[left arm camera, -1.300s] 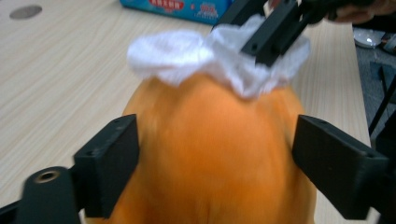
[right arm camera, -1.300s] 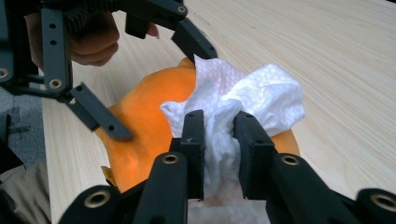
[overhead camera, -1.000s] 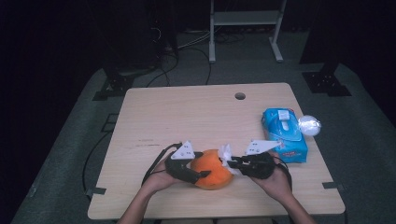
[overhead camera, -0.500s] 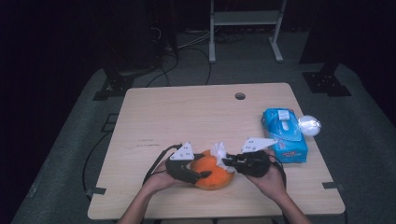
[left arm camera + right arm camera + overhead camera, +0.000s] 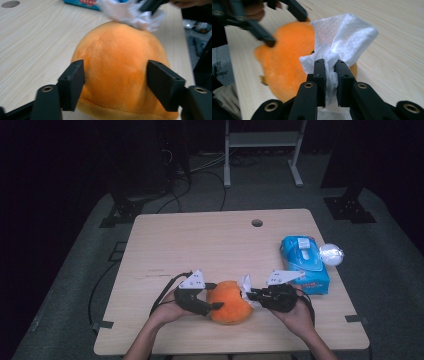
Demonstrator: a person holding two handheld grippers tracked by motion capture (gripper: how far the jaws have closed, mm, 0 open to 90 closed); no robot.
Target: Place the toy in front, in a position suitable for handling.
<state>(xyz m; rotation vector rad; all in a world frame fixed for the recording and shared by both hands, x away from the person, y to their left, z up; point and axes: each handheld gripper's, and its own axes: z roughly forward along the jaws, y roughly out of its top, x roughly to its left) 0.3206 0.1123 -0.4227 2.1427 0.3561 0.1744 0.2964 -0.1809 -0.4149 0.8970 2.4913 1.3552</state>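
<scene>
An orange plush toy lies near the table's front edge. My left gripper reaches it from the left; its jaws have just been closing. Both pads now press into the toy's sides, one on each flank, so the left gripper is shut on it. From the right, my right gripper is shut on a crumpled white tissue. In the right gripper view, the tissue is pinched between the jaws of the right gripper and rests against the toy.
A blue tissue pack lies at the table's right side, with a shiny white wad beside it at the edge. A round hole sits near the far edge. The wooden table top stretches bare beyond the hands.
The tissue in the right gripper has shifted slightly left and back over the toy's right side. Both hands stay at the toy.
</scene>
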